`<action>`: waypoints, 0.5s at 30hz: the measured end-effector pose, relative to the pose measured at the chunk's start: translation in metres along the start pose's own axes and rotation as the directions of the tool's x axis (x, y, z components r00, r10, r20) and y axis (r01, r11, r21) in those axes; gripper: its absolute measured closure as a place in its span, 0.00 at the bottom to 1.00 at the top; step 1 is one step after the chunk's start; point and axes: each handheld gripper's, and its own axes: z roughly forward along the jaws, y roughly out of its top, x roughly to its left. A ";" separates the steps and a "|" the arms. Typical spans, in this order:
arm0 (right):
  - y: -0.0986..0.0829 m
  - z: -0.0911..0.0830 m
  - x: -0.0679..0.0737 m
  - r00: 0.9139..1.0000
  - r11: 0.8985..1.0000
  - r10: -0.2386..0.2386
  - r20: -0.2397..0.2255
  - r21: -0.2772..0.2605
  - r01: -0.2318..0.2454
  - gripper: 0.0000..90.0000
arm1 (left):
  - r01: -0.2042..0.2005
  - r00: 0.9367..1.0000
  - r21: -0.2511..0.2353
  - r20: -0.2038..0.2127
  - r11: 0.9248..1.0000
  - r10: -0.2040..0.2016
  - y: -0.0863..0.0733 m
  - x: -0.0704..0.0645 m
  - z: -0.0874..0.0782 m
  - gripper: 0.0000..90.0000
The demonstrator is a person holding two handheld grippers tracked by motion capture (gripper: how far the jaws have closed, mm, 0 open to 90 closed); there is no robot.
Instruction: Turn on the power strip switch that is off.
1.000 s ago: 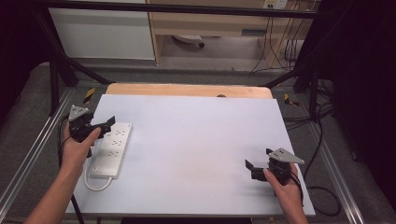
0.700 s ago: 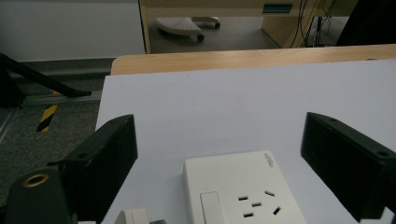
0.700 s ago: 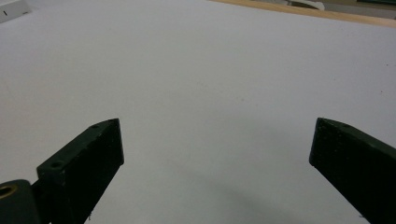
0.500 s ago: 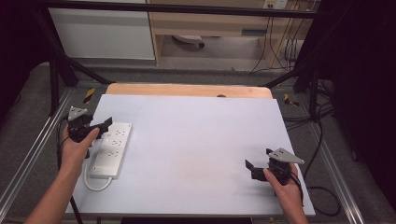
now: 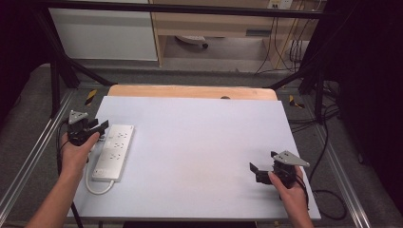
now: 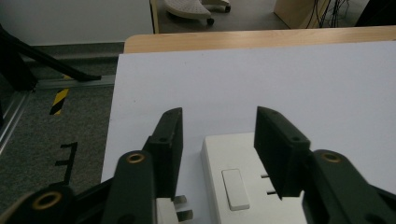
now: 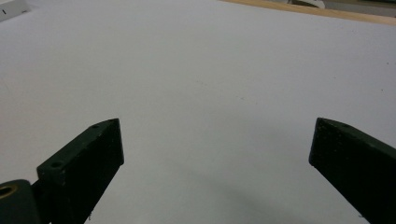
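Note:
A white power strip (image 5: 113, 152) lies along the left side of the white table (image 5: 204, 128). Its white cord (image 5: 99, 191) loops off its near end. My left gripper (image 5: 101, 126) hovers at the strip's far left corner, jaws open. In the left gripper view the left gripper (image 6: 218, 112) stands open over the strip's end (image 6: 243, 186), where a rocker switch (image 6: 236, 189) shows. A white plug (image 6: 173, 208) with two metal prongs lies beside the strip under the left jaw. My right gripper (image 5: 254, 172) rests open at the near right; in its own view the right gripper (image 7: 215, 123) holds nothing.
A wooden strip (image 5: 190, 91) borders the table's far edge. Metal rails (image 5: 28, 161) run along both sides, with black cables (image 5: 328, 142) on the floor at the right. A corner of the power strip (image 7: 11, 7) shows at the top left of the right gripper view.
My left gripper has drifted slightly left along the strip's far end. The right gripper has stayed put.

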 end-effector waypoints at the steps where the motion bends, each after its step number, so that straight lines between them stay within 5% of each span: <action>1: 0.000 0.000 0.000 1.000 1.000 0.000 0.000 0.001 0.000 0.04 | 0.004 1.000 0.002 0.005 1.000 -0.004 -0.001 0.001 0.000 0.66; 15: 0.000 0.000 0.000 1.000 1.000 0.001 -0.001 0.002 -0.001 0.04 | 0.018 0.999 0.017 0.049 1.000 -0.018 -0.006 0.002 0.002 0.91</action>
